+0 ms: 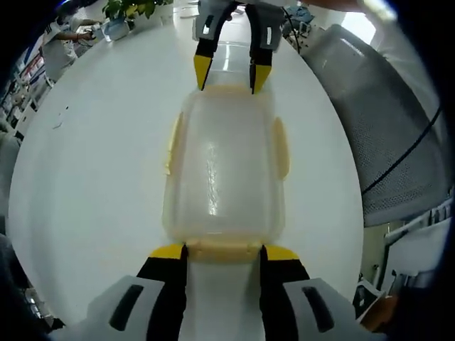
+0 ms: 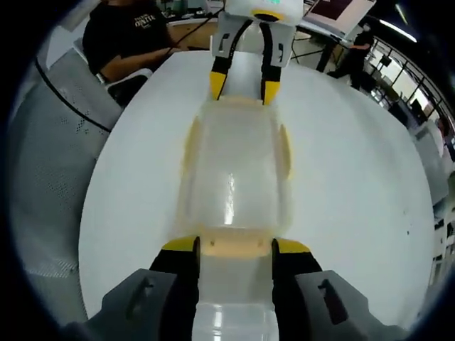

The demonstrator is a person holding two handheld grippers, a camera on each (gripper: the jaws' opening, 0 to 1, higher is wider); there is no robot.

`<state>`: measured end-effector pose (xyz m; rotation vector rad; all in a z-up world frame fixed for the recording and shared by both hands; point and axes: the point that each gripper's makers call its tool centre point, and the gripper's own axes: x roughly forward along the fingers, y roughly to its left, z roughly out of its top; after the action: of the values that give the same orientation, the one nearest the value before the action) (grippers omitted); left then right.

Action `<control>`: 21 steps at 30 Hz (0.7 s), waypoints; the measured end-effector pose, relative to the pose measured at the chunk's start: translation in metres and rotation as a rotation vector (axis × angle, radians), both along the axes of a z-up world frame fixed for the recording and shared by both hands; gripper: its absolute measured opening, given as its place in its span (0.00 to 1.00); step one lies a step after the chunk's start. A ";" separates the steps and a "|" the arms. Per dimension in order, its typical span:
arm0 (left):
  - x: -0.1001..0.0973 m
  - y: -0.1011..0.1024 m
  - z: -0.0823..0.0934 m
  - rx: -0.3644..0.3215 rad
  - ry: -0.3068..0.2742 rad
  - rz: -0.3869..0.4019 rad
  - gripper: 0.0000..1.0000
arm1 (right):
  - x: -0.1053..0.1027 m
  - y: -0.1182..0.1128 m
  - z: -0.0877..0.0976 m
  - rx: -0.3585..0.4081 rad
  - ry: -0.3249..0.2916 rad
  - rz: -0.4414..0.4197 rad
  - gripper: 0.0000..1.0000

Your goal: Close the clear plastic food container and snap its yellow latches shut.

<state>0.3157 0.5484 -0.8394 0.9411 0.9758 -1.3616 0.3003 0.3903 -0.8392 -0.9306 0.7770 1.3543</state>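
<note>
White table (image 1: 92, 177), hand-held gripper (image 1: 222, 250) astride container (image 1: 224, 163)

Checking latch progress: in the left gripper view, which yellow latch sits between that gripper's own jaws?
The end latch at the picture's bottom; the two side latches lie clear of any jaws.

Bright overhead light glares off the white table (image 1: 106, 163); fisheye edges bend, perhaps softly blurred.

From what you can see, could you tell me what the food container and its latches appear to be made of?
The container looks like clear, glossy plastic: the white table shows through and light glints off it. Its latches look like opaque pale yellow plastic, probably smooth.
</note>
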 end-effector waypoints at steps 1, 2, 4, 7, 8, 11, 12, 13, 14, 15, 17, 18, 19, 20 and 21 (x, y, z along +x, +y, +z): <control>0.000 0.000 0.000 0.000 0.000 0.000 0.35 | 0.001 0.000 0.000 -0.001 -0.007 0.002 0.37; -0.002 -0.002 0.001 0.001 -0.001 -0.003 0.35 | 0.001 0.000 0.000 -0.002 -0.014 0.007 0.37; -0.003 -0.002 0.001 0.004 -0.002 -0.005 0.35 | 0.002 0.000 0.000 -0.003 -0.015 0.006 0.36; -0.004 -0.004 0.001 0.009 -0.004 -0.005 0.35 | 0.002 0.000 0.000 -0.001 -0.011 0.003 0.36; -0.004 -0.004 0.001 0.010 -0.005 -0.005 0.35 | 0.002 0.000 0.000 0.000 -0.010 0.004 0.36; -0.004 -0.003 0.000 0.012 -0.006 -0.001 0.34 | 0.002 0.000 0.000 0.004 -0.007 0.000 0.36; -0.004 -0.003 0.000 0.013 -0.006 -0.001 0.34 | 0.002 0.000 0.000 0.006 -0.005 -0.004 0.35; -0.004 -0.003 0.000 0.016 -0.006 0.001 0.34 | 0.002 0.000 -0.001 0.009 -0.002 -0.008 0.35; -0.004 -0.003 0.000 0.018 -0.006 0.002 0.34 | 0.002 0.000 -0.001 0.008 -0.001 -0.008 0.35; -0.004 -0.002 0.000 0.020 -0.006 0.003 0.34 | 0.002 0.000 0.000 0.008 0.001 -0.011 0.35; -0.004 -0.002 -0.001 0.024 -0.006 0.002 0.34 | 0.002 0.000 -0.001 0.005 0.002 -0.016 0.35; -0.004 -0.002 -0.001 0.028 -0.006 0.003 0.34 | 0.002 0.000 -0.001 0.003 0.002 -0.018 0.34; -0.004 -0.002 -0.001 0.030 -0.006 0.004 0.34 | 0.002 0.000 -0.001 0.000 0.005 -0.023 0.34; -0.004 -0.002 -0.001 0.031 -0.007 0.003 0.33 | 0.002 -0.001 -0.002 -0.003 0.012 -0.036 0.34; -0.004 -0.002 -0.001 0.031 -0.006 0.003 0.33 | 0.002 -0.001 -0.002 -0.002 0.016 -0.039 0.34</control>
<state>0.3115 0.5466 -0.8405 0.9657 0.9955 -1.3435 0.3025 0.3895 -0.8411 -0.9033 0.8050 1.3286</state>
